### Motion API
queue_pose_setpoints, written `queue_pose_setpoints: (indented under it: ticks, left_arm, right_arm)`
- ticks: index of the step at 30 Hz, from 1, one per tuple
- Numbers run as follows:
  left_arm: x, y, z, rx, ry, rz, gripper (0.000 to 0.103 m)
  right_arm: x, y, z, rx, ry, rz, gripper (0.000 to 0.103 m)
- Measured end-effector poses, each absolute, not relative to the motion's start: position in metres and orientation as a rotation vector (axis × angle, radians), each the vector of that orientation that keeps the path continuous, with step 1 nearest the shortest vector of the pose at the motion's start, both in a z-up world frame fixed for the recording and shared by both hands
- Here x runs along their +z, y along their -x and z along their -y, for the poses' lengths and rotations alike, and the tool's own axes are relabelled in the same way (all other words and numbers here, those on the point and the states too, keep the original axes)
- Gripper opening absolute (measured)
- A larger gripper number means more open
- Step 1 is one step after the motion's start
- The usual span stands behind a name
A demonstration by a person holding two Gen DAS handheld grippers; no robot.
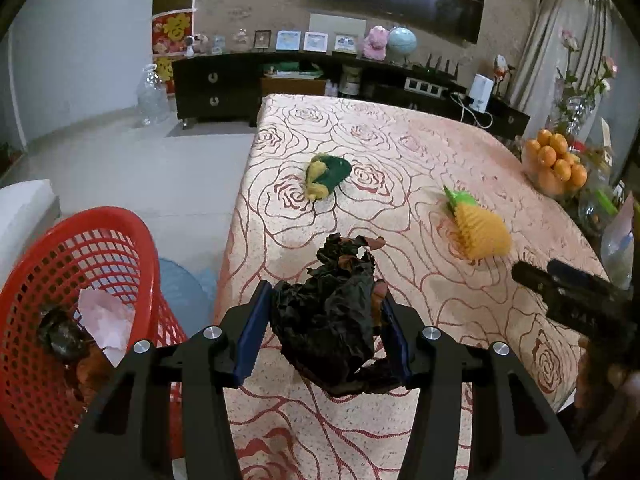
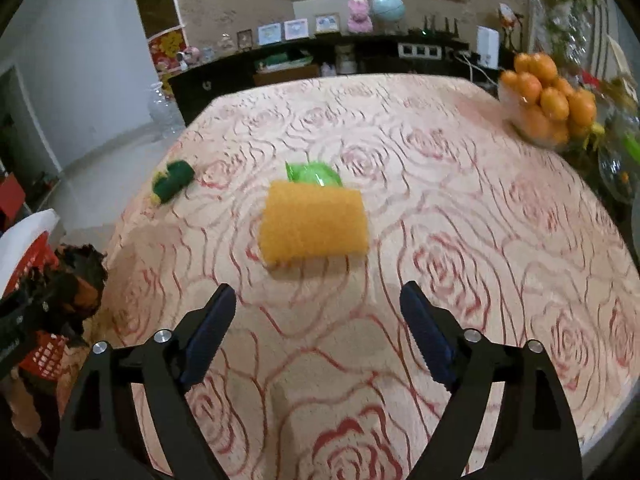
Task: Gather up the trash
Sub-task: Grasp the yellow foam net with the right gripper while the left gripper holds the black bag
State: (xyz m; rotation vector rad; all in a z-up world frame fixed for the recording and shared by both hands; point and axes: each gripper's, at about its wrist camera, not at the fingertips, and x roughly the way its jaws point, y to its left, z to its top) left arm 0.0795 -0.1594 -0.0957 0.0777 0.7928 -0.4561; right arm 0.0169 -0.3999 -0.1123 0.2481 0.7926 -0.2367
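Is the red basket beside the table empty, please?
No. The red basket already holds pink paper and dark crumpled trash.

Red basket (image 1: 100, 264) cut off by left/bottom edge in left wrist view; contents partly hidden behind mesh. Orange bowl (image 2: 548, 96) blurred in right wrist view. Crumpled black trash (image 1: 332, 316) hides its underside and part of the table (image 1: 400, 140).
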Motion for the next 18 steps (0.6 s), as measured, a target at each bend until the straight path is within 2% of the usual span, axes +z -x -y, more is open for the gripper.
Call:
queue_pose_setpoints:
  ticks: [7,18]
  left_arm:
    - [-0.092,-0.08,0.158,-0.462,-0.062,-0.782,0.049]
    - [-0.093,-0.08,0.158,-0.464,-0.067,-0.781,0.049]
  right_arm:
    - [-0.114,-0.066,0.407,-0.244,-0.157,-0.79,0.089]
    - [-0.135,-0.086,0.413,-0.278,-0.186,-0.822,0.089]
